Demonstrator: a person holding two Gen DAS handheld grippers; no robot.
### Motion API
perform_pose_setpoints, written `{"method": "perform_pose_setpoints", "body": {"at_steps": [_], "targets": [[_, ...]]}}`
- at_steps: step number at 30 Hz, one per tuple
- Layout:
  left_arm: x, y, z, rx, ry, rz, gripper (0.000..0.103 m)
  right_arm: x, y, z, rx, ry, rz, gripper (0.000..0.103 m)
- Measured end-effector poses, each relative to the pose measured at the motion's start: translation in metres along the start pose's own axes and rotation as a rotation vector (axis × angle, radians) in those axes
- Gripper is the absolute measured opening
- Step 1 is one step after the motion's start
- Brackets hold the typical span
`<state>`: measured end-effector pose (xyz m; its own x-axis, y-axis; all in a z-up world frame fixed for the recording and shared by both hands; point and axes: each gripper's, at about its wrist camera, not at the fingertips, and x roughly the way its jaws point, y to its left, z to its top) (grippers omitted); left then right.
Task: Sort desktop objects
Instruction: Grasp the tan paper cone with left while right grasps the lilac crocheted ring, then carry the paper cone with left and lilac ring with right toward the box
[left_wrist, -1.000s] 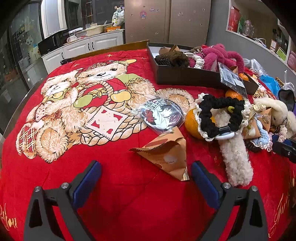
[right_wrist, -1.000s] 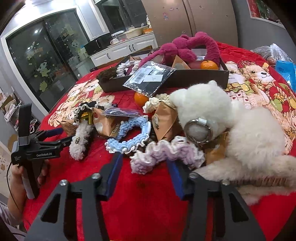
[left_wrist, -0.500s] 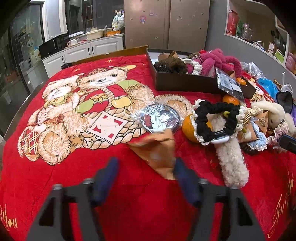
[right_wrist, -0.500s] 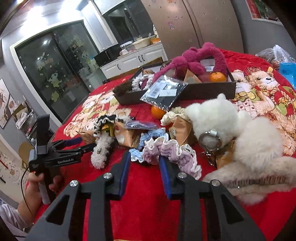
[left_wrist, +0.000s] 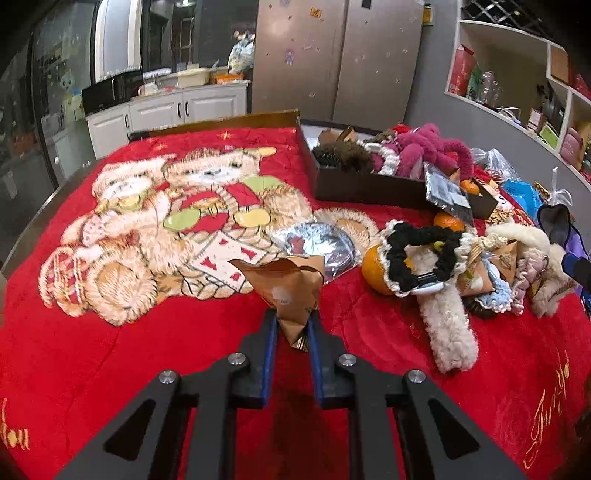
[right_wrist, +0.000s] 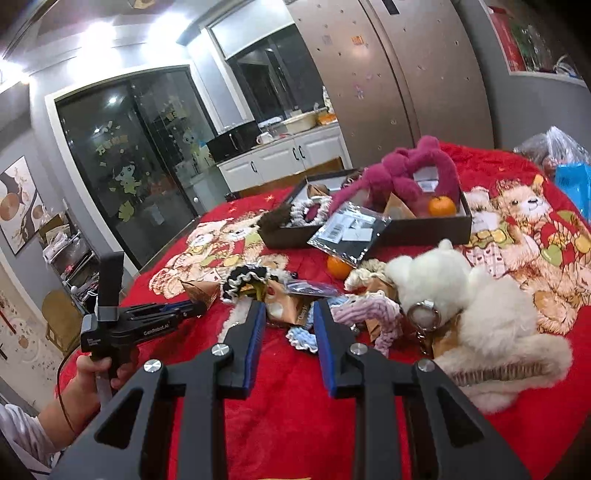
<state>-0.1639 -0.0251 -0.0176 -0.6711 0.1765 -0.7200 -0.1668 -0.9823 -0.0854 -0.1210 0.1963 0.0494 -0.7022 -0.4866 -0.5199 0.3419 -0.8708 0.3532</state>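
My left gripper (left_wrist: 291, 323) is shut on the narrow end of a brown paper packet (left_wrist: 291, 286), which stands tipped up off the red blanket (left_wrist: 147, 350). The right wrist view shows that same left gripper (right_wrist: 192, 306) and packet (right_wrist: 201, 290) at the left. My right gripper (right_wrist: 290, 312) hovers above the pile with its jaws a narrow gap apart and nothing pinched. A lilac scrunchie (right_wrist: 369, 310) lies just right of its right finger. A blue scrunchie (right_wrist: 301, 338) and another brown packet (right_wrist: 284, 310) lie behind the gap.
A dark box (left_wrist: 354, 184) at the back holds a magenta plush, scrunchies and an orange. The pile at the right includes an orange (left_wrist: 373, 269), a black scrunchie (left_wrist: 417, 240), a fluffy white strap (left_wrist: 448, 325) and a white teddy (right_wrist: 480, 306). A person's hand (right_wrist: 99, 369) grips the left tool.
The left jaws went from wide open to shut on the brown packet and tipped it up. The right gripper narrowed and rose away from the lilac scrunchie.
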Motion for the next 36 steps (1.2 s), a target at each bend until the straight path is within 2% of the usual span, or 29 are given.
{"method": "perform_pose_setpoints", "body": {"at_steps": [5, 11, 15, 18, 29, 32, 34, 35, 36], "targets": [[-0.018, -0.002, 0.001, 0.013, -0.062, 0.018, 0.016, -0.001, 0.006, -0.001, -0.030, -0.003, -0.017, 0.028], [-0.036, -0.003, 0.003, 0.015, -0.136, 0.040, 0.016, 0.007, -0.006, -0.002, -0.004, 0.055, -0.112, 0.028], [-0.035, -0.007, 0.001, 0.022, -0.131, 0.040, 0.016, 0.015, -0.018, -0.004, 0.036, 0.101, -0.117, 0.028], [-0.031, -0.010, -0.002, 0.028, -0.114, 0.032, 0.016, 0.022, -0.014, -0.007, -0.009, 0.110, -0.145, 0.028], [-0.019, -0.027, -0.013, 0.085, -0.062, 0.012, 0.016, 0.055, -0.032, -0.014, 0.008, 0.107, -0.161, 0.029], [-0.020, -0.027, -0.013, 0.084, -0.066, 0.013, 0.016, 0.061, -0.048, -0.012, 0.097, 0.116, -0.098, 0.029], [-0.022, -0.027, -0.013, 0.079, -0.073, 0.014, 0.016, 0.060, -0.053, -0.011, 0.121, 0.106, -0.064, 0.026], [-0.022, -0.026, -0.013, 0.079, -0.074, 0.012, 0.016, 0.060, -0.052, -0.011, 0.121, 0.103, -0.066, 0.016], [-0.023, -0.027, -0.012, 0.080, -0.075, 0.012, 0.016, 0.060, -0.051, -0.011, 0.117, 0.102, -0.067, 0.012]]}}
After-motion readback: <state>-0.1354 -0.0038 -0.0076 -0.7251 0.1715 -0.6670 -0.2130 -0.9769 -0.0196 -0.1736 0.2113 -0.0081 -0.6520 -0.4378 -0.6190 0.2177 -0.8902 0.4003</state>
